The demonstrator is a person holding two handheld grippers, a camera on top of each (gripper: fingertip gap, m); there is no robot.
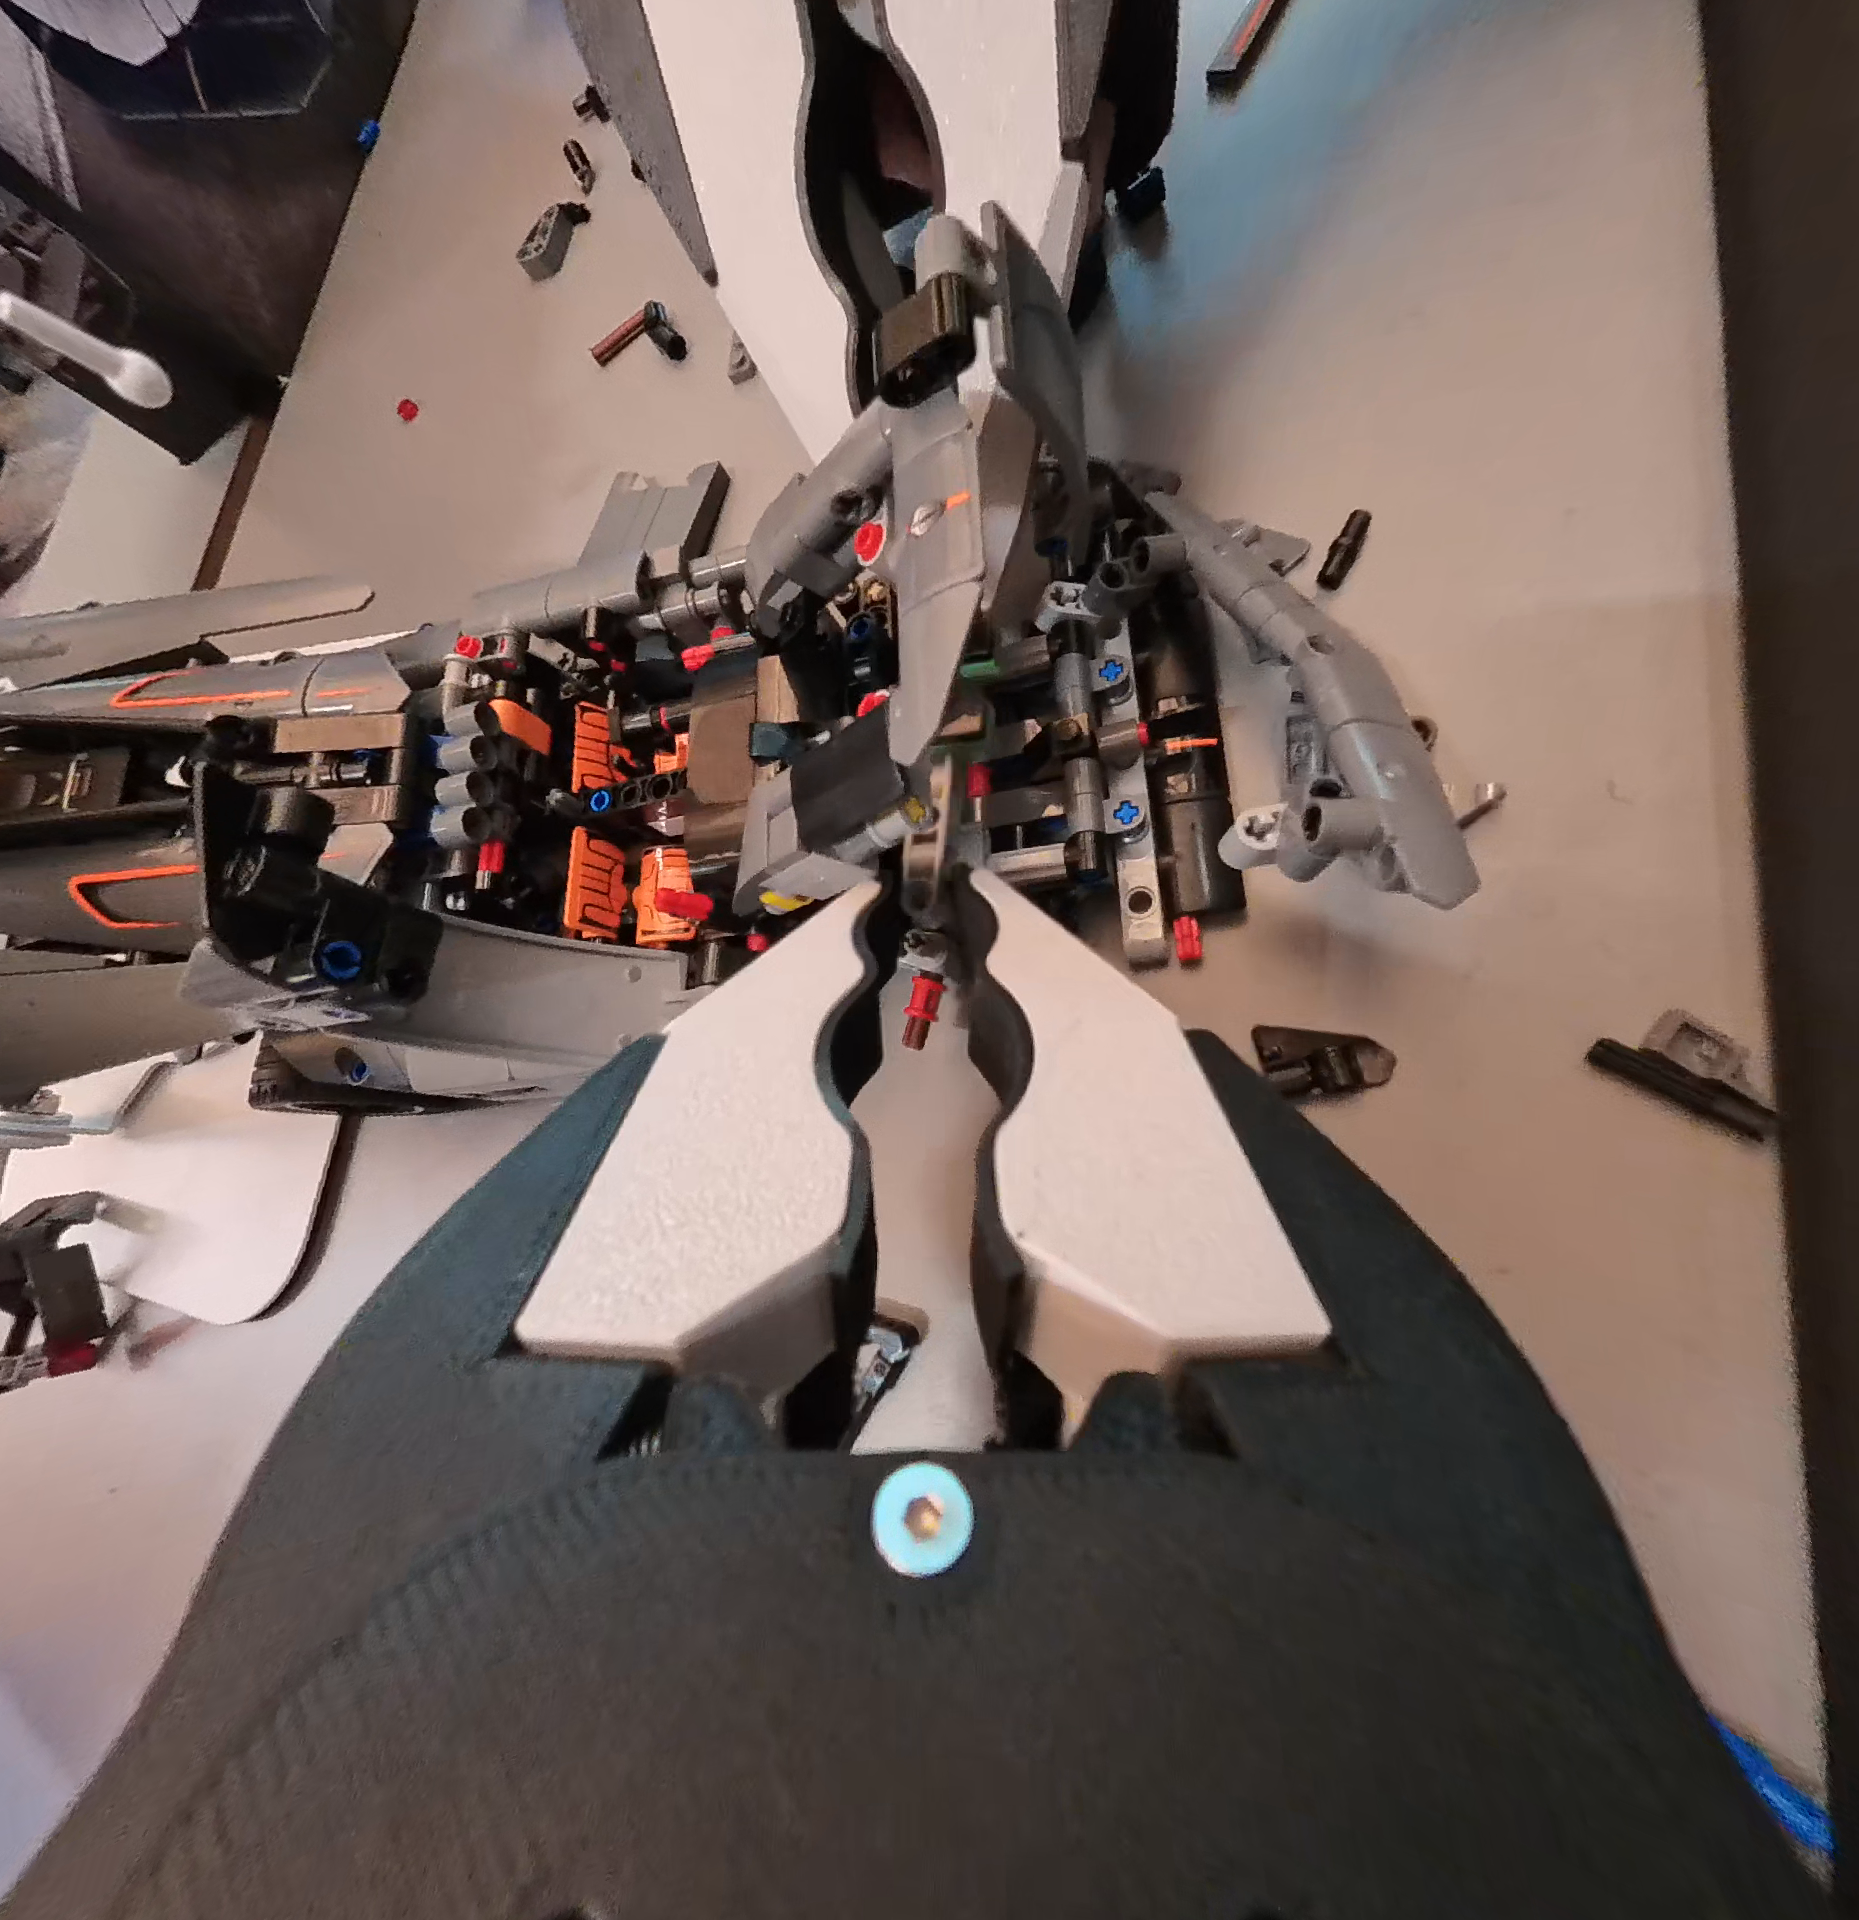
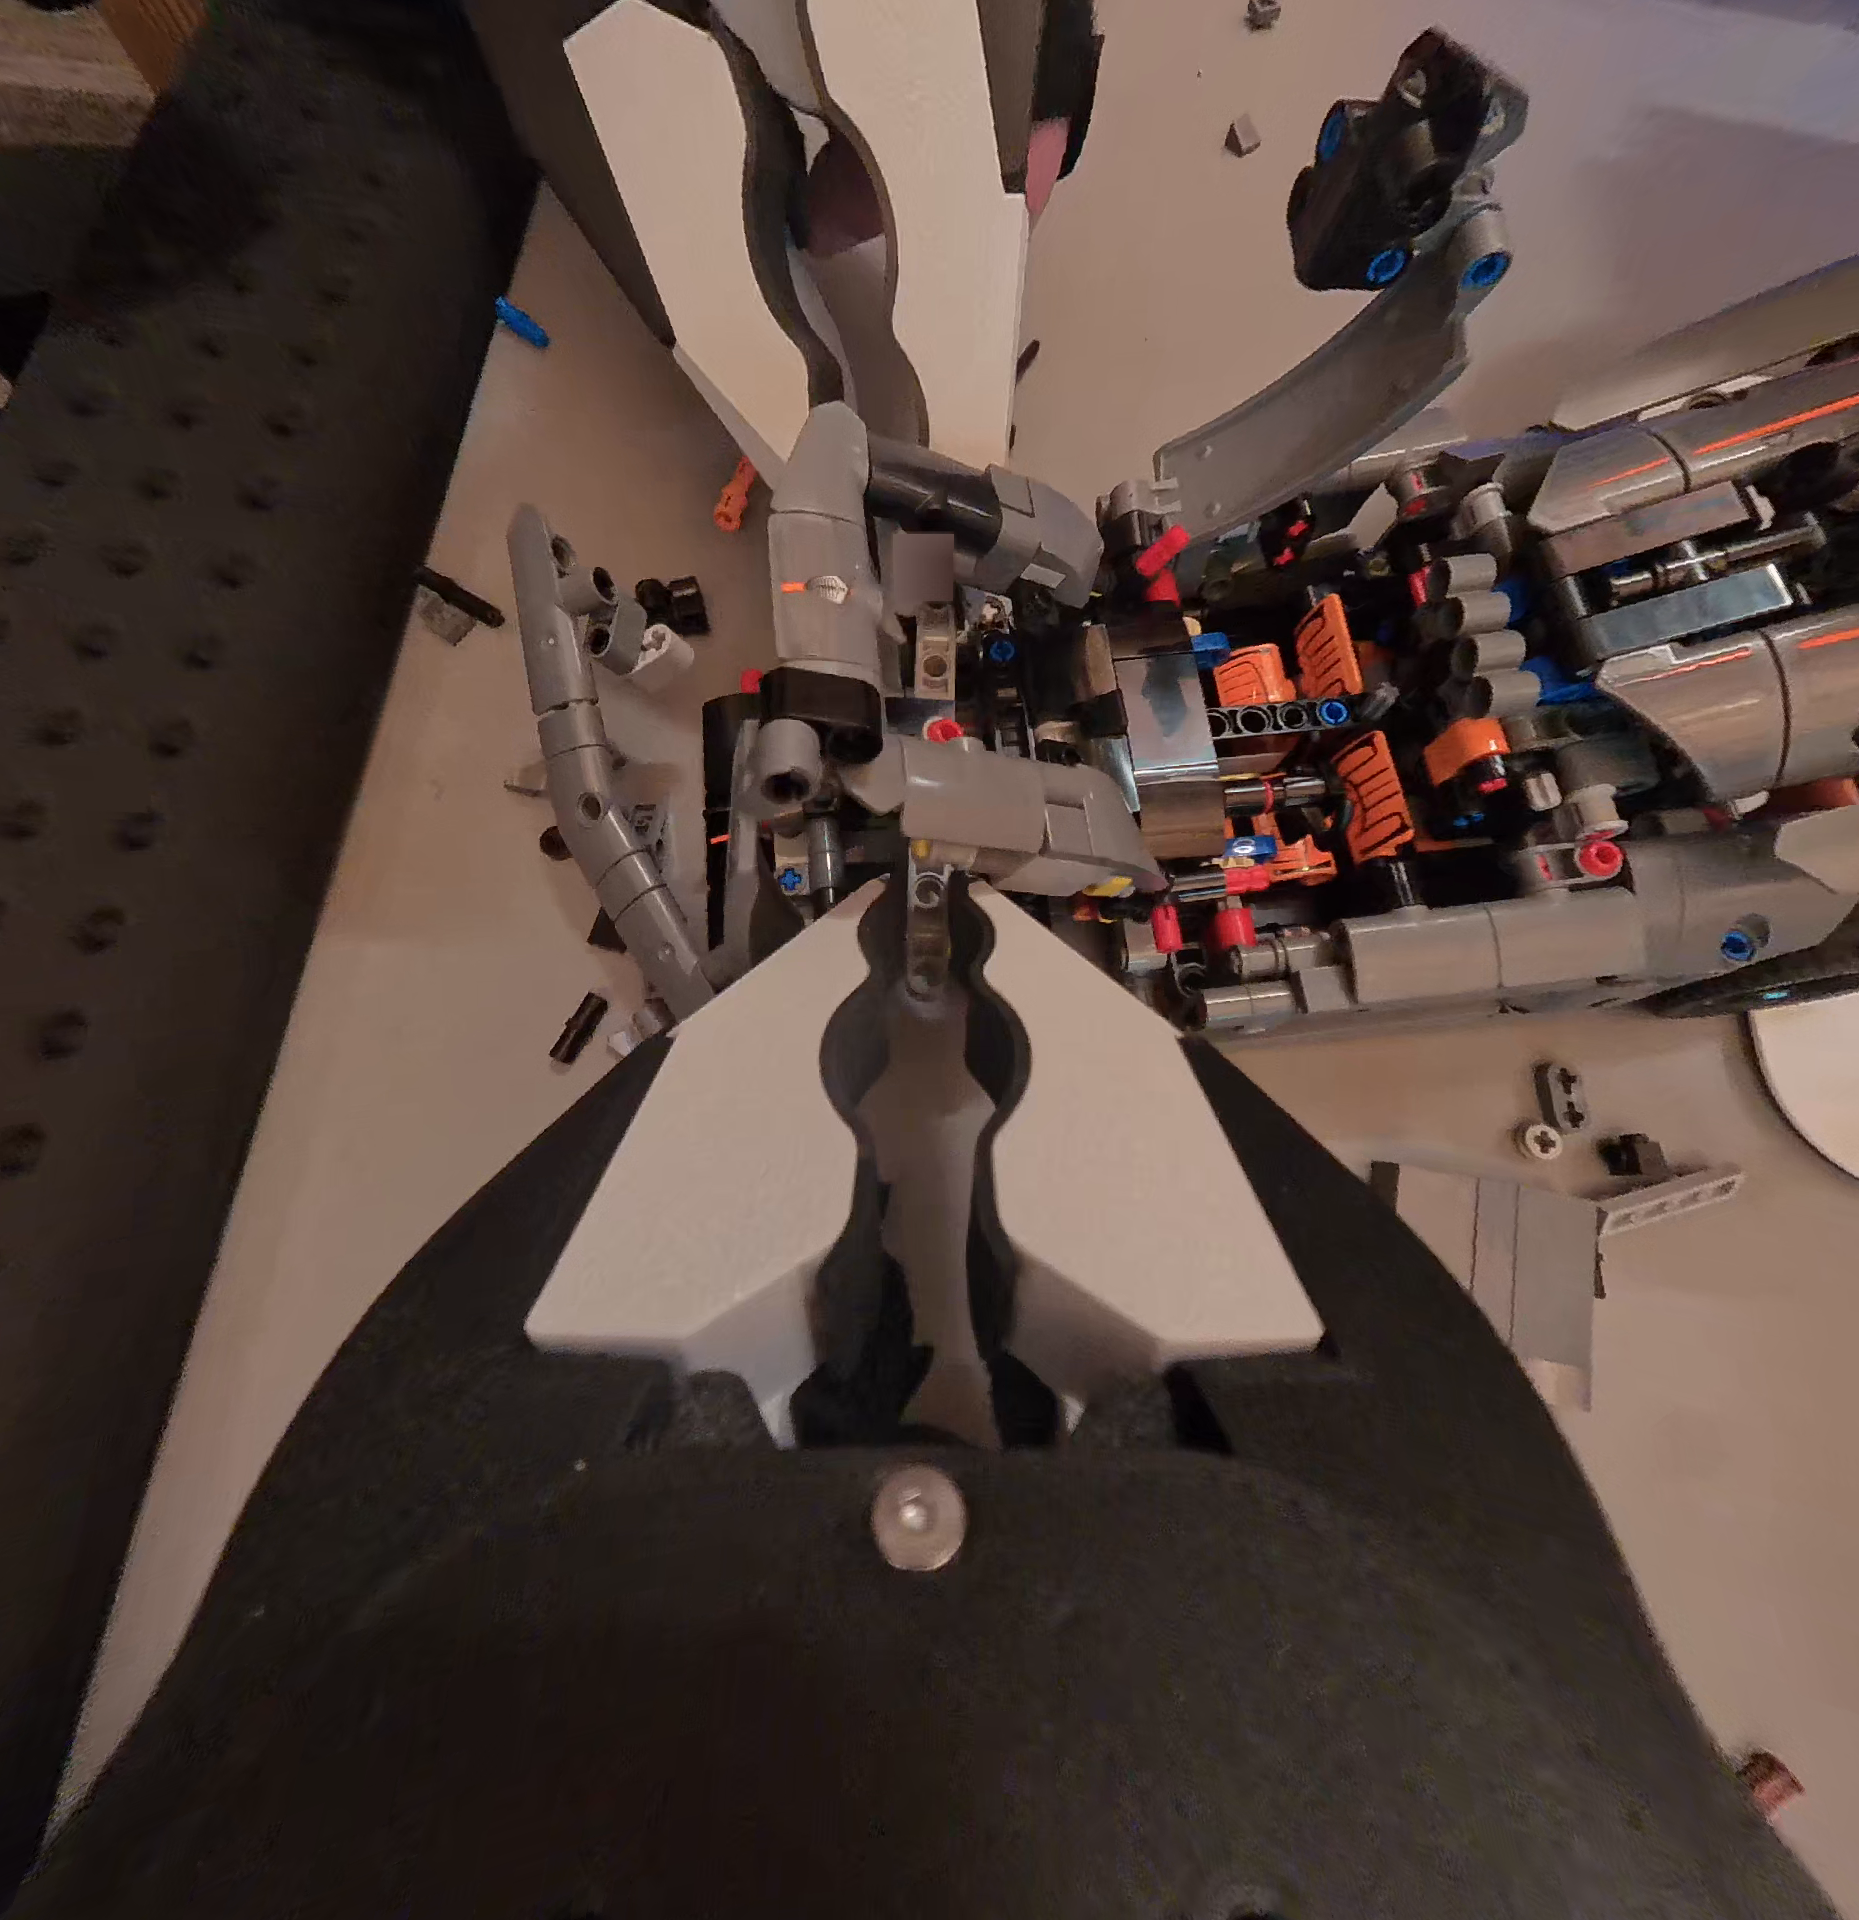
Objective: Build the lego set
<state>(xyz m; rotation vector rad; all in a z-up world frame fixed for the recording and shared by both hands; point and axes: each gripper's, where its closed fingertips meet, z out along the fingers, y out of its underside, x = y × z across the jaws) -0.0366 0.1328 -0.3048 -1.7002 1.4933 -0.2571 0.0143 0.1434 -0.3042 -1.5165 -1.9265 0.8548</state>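
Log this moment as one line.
left tongs: shut on grey panel subassembly | right tongs: shut on it | above grey-and-orange brick car model

Left tool pointed forward and down, its pale fingers nearly closed, tips pinched on a thin grey piece. Right tool posed likewise, tips clamped on a thin link. The tools faced each other, tips close together, both angled down toward the worktop.
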